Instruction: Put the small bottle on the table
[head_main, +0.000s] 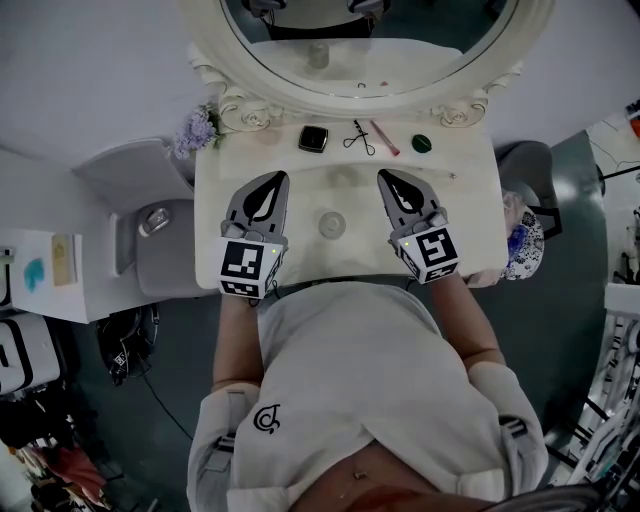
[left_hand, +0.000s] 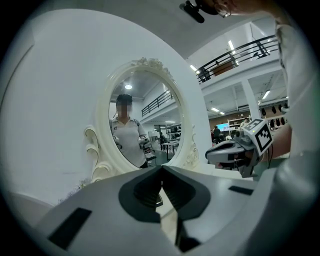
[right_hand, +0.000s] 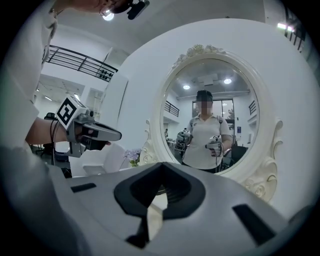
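Observation:
A small pale round thing (head_main: 332, 224), which looks like the small bottle seen from above, stands on the white dressing table (head_main: 470, 215), midway between my two grippers. My left gripper (head_main: 270, 178) hovers to its left with the jaws shut and nothing in them. To the bottle's right, my right gripper (head_main: 384, 176) is likewise shut and empty. The left gripper view has its closed jaw tips (left_hand: 161, 167) facing the oval mirror (left_hand: 140, 125). The right gripper view shows its shut jaws (right_hand: 161, 164) pointed the same way; the bottle is hidden in both gripper views.
Along the table's back edge lie a black compact (head_main: 313, 138), an eyelash curler (head_main: 360, 137), a pink stick (head_main: 385, 137) and a dark round lid (head_main: 421, 143). Purple flowers (head_main: 196, 131) stand at the back left corner. A grey seat (head_main: 160, 240) sits left of the table.

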